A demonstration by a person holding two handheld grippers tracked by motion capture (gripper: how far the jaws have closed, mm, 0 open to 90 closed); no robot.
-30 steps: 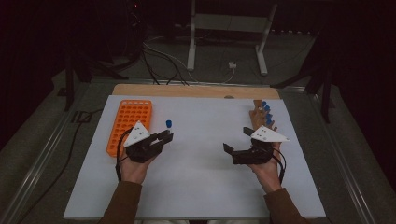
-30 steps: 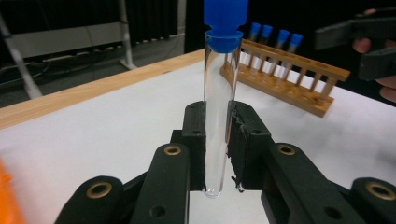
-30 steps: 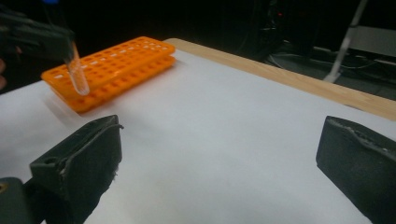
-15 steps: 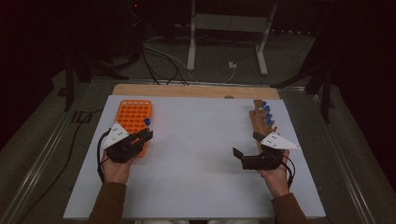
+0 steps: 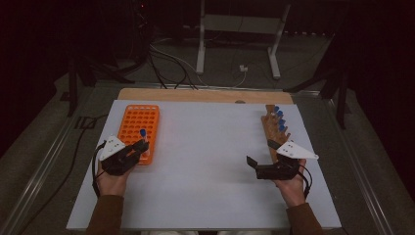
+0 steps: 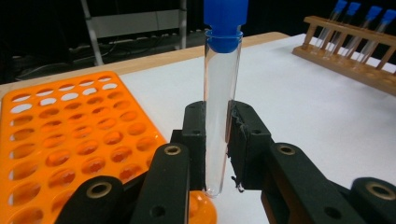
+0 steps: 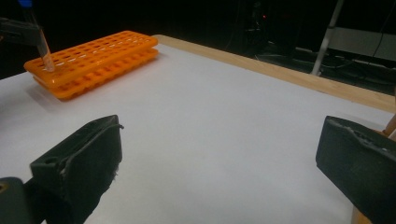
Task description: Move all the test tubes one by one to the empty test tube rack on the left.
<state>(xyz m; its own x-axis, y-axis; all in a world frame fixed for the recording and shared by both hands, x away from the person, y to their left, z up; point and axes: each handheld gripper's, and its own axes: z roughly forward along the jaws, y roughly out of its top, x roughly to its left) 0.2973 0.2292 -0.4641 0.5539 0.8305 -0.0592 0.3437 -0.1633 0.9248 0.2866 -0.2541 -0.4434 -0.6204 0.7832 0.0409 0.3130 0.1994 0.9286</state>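
Note:
My left gripper (image 5: 141,145) is shut on a clear test tube with a blue cap (image 5: 143,132), which stands upright. In the left gripper view the tube (image 6: 219,93) sits between the two black pads, its rounded bottom just over the near right corner of the orange rack (image 6: 70,126). The orange rack (image 5: 139,122) lies at the left of the white mat. My right gripper (image 5: 262,153) stands open and holds nothing, just left of the near end of the wooden rack (image 5: 272,128). In the right gripper view the jaws stand wide apart over bare mat.
The wooden rack (image 6: 355,51) holds several blue-capped tubes (image 5: 279,117). A white mat (image 5: 210,161) covers the table, with a wooden strip (image 5: 205,95) along its far edge. Cables and a metal stand (image 5: 235,44) lie on the dark floor beyond.
My left hand has carried the tube left and lower, from the middle of the mat to the orange rack's near right corner. My right hand has drifted right and toward the near edge.

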